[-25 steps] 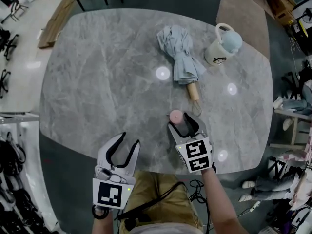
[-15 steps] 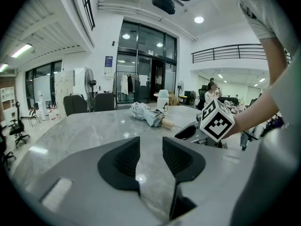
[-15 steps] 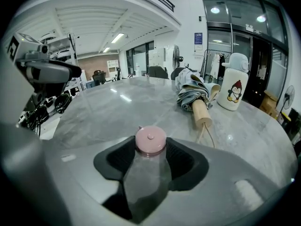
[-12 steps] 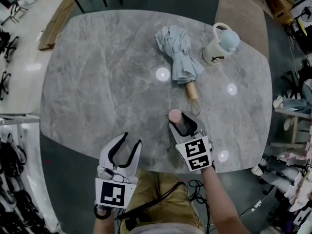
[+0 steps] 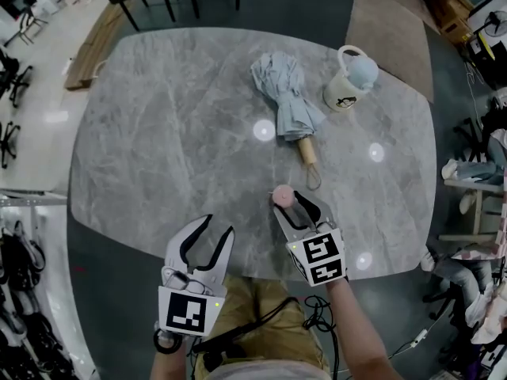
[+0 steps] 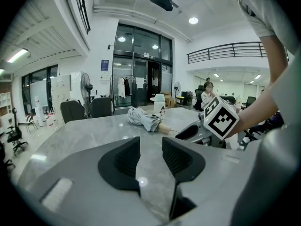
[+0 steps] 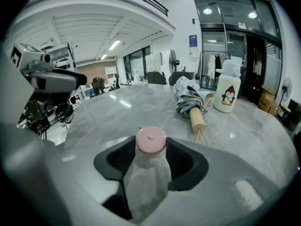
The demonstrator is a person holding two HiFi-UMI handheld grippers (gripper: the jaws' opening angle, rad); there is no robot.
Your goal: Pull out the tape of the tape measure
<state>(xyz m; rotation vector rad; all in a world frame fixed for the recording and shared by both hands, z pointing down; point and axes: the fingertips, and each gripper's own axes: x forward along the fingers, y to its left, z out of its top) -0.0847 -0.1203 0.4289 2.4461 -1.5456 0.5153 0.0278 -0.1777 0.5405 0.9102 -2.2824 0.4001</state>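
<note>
Now the right claw [image 5: 295, 204], whose jaws have just been closing, pinches the pink-capped tape measure [image 7: 150, 140] at lower middle on the surface [image 5: 174, 133]. The left claw [image 5: 215, 228] gapes empty at lower left. Pulling against so narrow a pinch could twist the case free, I judge. No tape tab shows.

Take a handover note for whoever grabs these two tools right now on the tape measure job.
Left tool: open, empty, by the table's near edge.
Right tool: jaws just closed on a pink-capped clear object, pads against it.
Done: that grip only.
Left to do: no tape shows pulled out; probably draw it with the left tool.
</note>
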